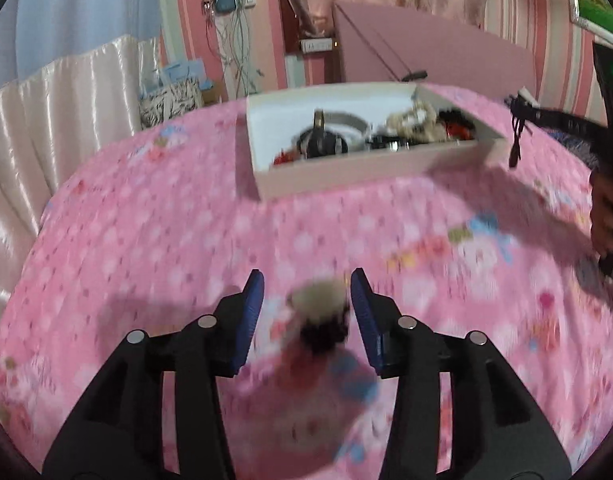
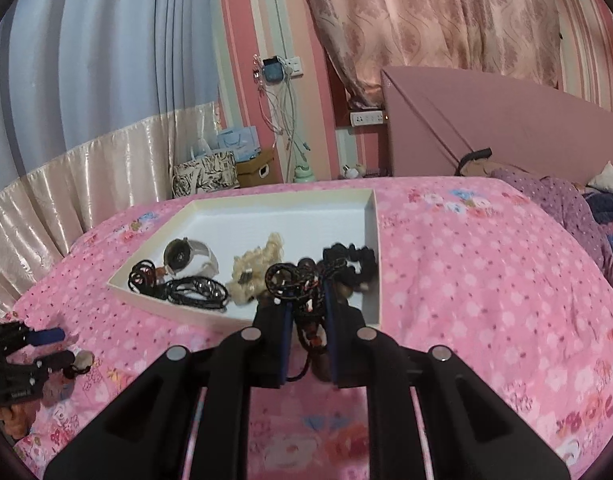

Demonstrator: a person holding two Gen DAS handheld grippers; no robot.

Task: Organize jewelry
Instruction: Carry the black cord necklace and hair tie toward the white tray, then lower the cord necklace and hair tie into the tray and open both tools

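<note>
A wide bed under a pink flower-print bedspread (image 2: 486, 280) fills both views, and on it, toward the far edge, sits the shallow white cardboard tray (image 2: 376, 264) with the jewelry piled along its near side. In there: a round-faced wristwatch with a pale strap (image 2: 186, 260) near the left corner, a cream knitted scrunchie (image 2: 258, 264) in the middle, coiled black braided bracelets (image 2: 198, 292) in front of the watch. Now the right gripper (image 2: 308, 312), hovering over the tray's near edge, has its blue-padded jaws pinched tight on a tangled black-and-red beaded cord bracelet (image 2: 294, 280), cord ends dangling below. Over at the bed's near left side the left gripper (image 1: 308, 300) stands with jaws spread apart, and between them, on the bedspread, lies a small cream-and-dark blurred trinket (image 1: 320, 316) (too smeared to name), close by the right pad; contact cannot be judged.
</note>
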